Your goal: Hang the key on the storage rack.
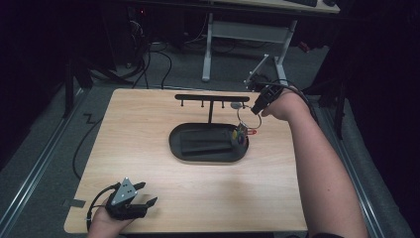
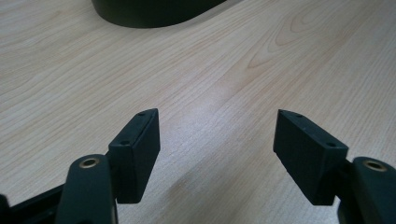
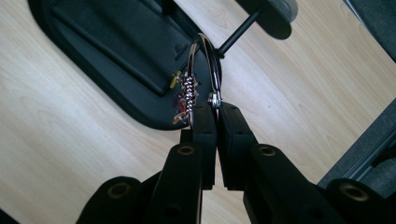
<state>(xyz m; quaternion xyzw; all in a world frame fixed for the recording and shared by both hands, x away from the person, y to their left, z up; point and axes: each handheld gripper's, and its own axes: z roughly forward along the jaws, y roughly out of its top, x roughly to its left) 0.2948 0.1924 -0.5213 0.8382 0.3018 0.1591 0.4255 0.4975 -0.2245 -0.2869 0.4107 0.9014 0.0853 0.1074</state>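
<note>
A metal key ring [image 1: 243,119] [image 3: 205,56] with a spring and small colourful tags [image 1: 240,135] [image 3: 184,93] hangs from my right gripper [image 1: 257,110] [image 3: 217,106], which is shut on the ring's clasp. The ring dangles over the right end of a black oval tray [image 1: 173,141] [image 3: 93,42]. A black T-shaped stand [image 1: 212,97] with short pegs rises from the tray's far side, and its post [image 3: 240,30] lies just beyond the ring. My left gripper [image 1: 148,192] [image 2: 217,126] rests open at the table's near left corner, with nothing between its jaws.
The wooden table [image 1: 148,124] drops off close behind my right hand and at the near edge by my left hand. A small grey piece [image 1: 236,105] sits under the bar's right end. White desk legs [image 1: 207,49] and cables lie on the floor beyond.
</note>
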